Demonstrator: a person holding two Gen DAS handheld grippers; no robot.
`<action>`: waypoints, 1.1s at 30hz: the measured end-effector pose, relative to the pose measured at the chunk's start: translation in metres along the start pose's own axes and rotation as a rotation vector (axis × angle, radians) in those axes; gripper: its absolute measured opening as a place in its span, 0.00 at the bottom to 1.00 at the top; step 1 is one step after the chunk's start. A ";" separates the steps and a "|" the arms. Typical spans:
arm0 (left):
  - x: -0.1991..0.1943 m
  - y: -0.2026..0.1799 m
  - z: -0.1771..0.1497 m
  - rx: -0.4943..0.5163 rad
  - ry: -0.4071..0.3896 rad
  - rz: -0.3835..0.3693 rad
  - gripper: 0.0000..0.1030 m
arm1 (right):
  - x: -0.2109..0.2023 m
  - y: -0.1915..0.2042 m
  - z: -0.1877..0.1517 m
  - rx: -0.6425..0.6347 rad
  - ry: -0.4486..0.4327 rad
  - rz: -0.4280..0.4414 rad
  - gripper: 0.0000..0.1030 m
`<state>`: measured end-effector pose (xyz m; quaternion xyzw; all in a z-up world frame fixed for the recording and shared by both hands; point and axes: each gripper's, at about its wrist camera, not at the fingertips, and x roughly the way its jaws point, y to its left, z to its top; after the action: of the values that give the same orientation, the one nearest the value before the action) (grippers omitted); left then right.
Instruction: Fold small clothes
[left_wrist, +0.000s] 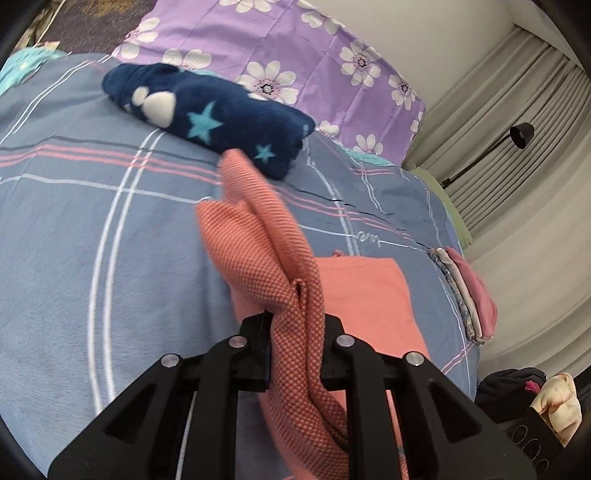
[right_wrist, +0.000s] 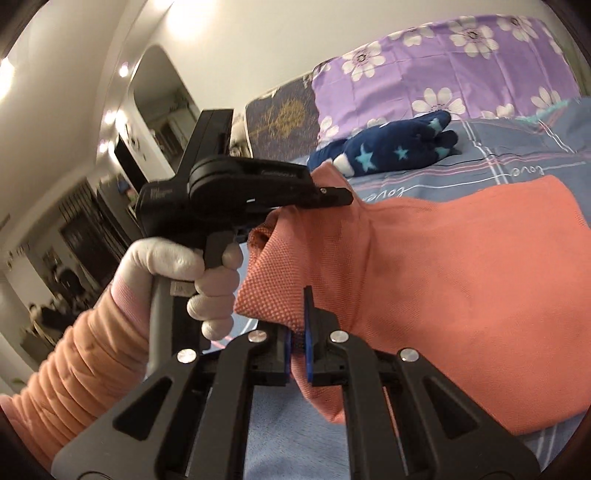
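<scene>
Left gripper (left_wrist: 295, 325) and right gripper (right_wrist: 299, 343) each clamp the orange garment (right_wrist: 461, 266); bedsheet (right_wrist: 517, 162) reads "love".

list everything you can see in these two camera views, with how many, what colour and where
orange garment: one, salmon orange, partly lifted off the bed, pinched by both grippers
fleece item: one, navy with stars, near the pillow
pillow: one, purple with white flowers, head of bed
bedcover: one, blue-grey plaid
folded clothes: small stack, pink and pale, bed edge
lamp: one, black, by the curtain
left gripper: black, shut on the garment
right gripper: black, blue-padded fingers, shut on the garment
gloved hand: white, holding the left gripper
</scene>
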<state>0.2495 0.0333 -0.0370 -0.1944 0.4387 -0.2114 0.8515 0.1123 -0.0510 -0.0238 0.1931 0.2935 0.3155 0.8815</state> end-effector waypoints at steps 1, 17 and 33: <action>0.002 -0.008 0.001 0.008 0.000 0.003 0.14 | -0.006 -0.006 0.002 0.016 -0.009 0.007 0.05; 0.077 -0.133 0.003 0.162 0.074 0.071 0.14 | -0.090 -0.086 0.009 0.134 -0.153 -0.021 0.05; 0.171 -0.206 -0.028 0.296 0.211 0.202 0.14 | -0.130 -0.171 -0.018 0.358 -0.172 -0.039 0.05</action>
<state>0.2771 -0.2335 -0.0593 0.0011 0.5067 -0.2064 0.8370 0.0943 -0.2593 -0.0759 0.3670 0.2723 0.2234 0.8610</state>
